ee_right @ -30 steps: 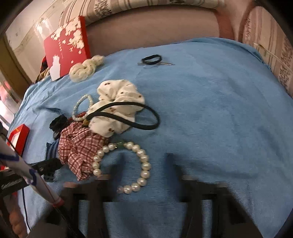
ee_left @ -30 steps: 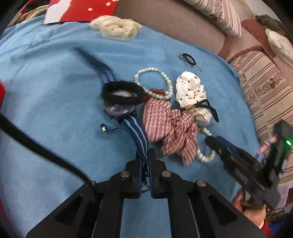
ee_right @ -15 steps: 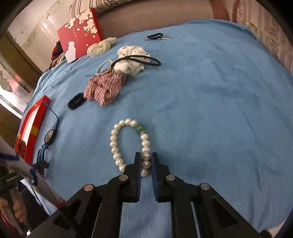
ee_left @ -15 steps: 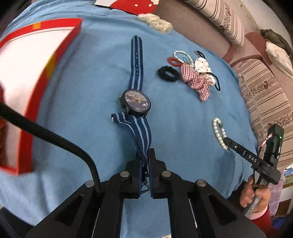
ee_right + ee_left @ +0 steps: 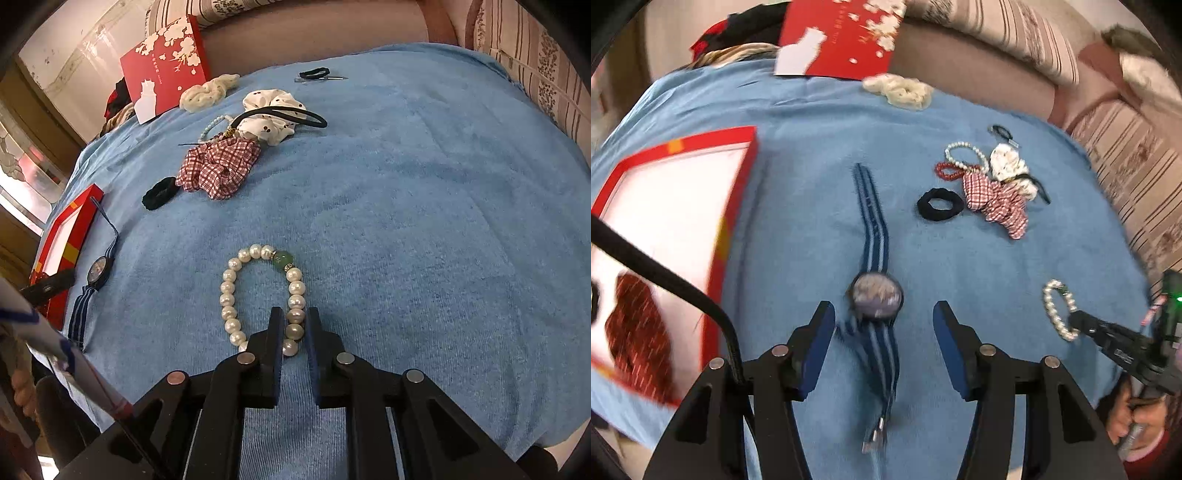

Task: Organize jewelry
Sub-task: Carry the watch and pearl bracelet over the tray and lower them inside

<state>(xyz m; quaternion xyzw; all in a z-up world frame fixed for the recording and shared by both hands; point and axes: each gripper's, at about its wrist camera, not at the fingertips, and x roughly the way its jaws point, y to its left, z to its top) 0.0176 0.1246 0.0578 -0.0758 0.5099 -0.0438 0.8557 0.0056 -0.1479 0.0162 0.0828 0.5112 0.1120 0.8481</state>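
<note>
A watch with a blue striped strap lies flat on the blue cloth, right of a red-rimmed box. My left gripper is open, its fingers either side of the strap just below the watch face. My right gripper is shut on a pearl bracelet with a green bead, which rests on the cloth; it also shows in the left wrist view. The watch shows at far left in the right wrist view.
A black hair tie, red checked scrunchie, white dotted scrunchie, red bead bracelet and small pearl bracelet lie together farther back. A cream scrunchie and a red lid are at the far edge. The box holds a red item.
My left gripper has opened and released the watch strap, leaving the watch flat beside the red box. My right gripper stays closed on the pearl bracelet.
</note>
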